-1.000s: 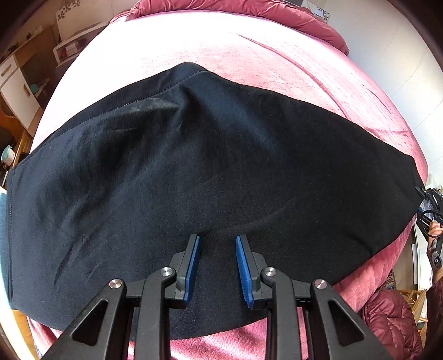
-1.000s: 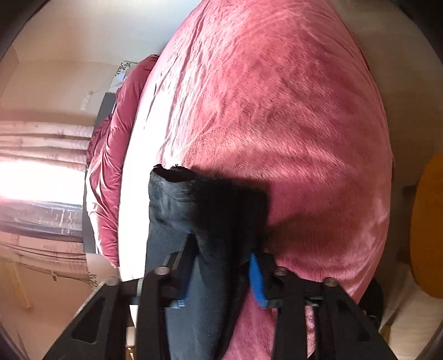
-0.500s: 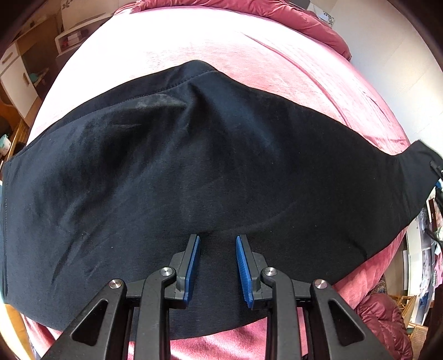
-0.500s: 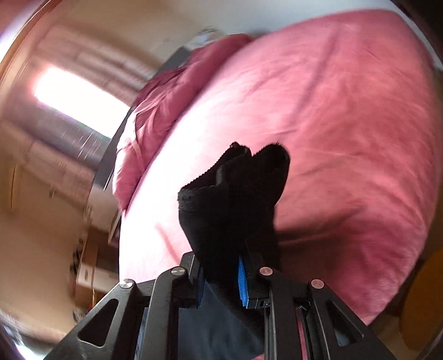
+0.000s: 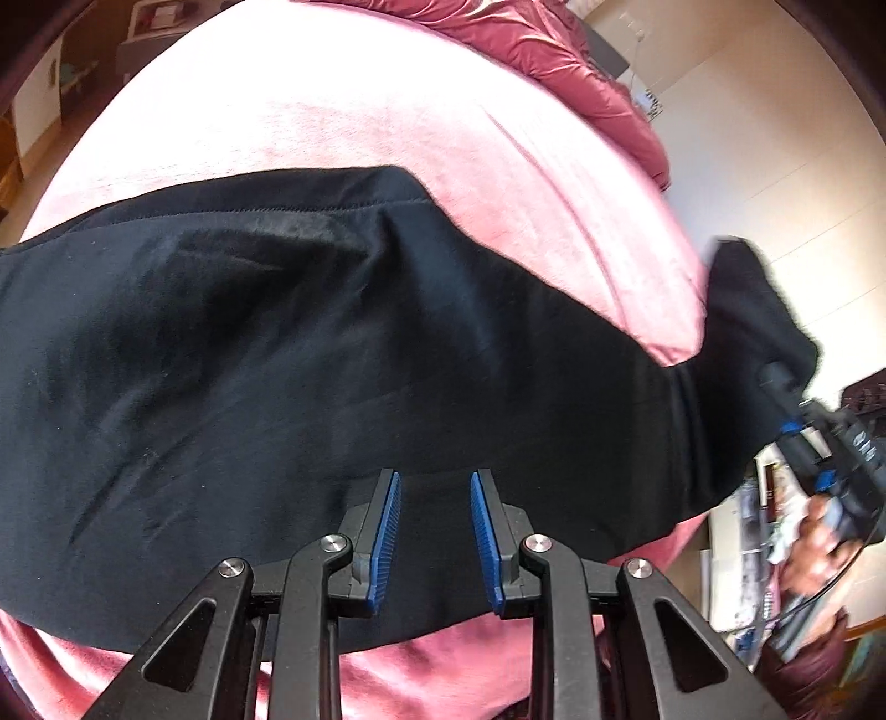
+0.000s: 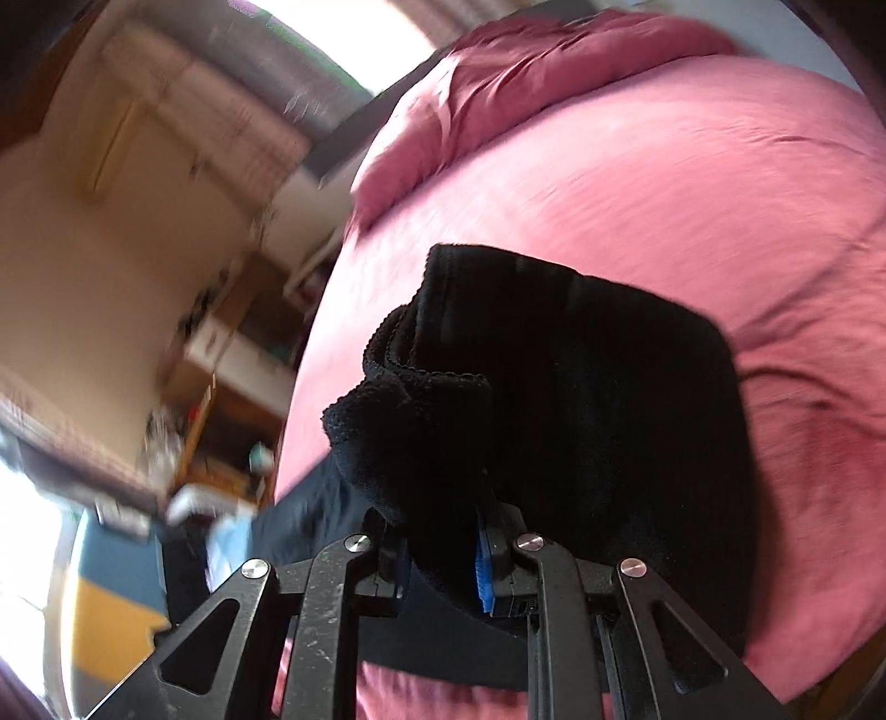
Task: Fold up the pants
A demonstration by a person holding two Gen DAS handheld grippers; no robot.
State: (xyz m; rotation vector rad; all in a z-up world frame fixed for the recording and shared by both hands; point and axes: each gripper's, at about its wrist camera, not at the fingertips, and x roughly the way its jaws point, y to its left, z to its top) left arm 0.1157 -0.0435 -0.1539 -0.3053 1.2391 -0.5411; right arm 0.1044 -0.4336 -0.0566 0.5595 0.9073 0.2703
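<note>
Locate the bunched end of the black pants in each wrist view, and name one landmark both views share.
Left wrist: pants end at the right edge, lifted off the bed by the right gripper.
Right wrist: centre, bunched pants end clamped just above the blue pads.
Shared landmark: crumpled pink duvet at the bed's far end.

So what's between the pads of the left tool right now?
Only flat black pants fabric shows in the gap of the left tool; its pads stand apart, gripping nothing. Left wrist view shows it.
</note>
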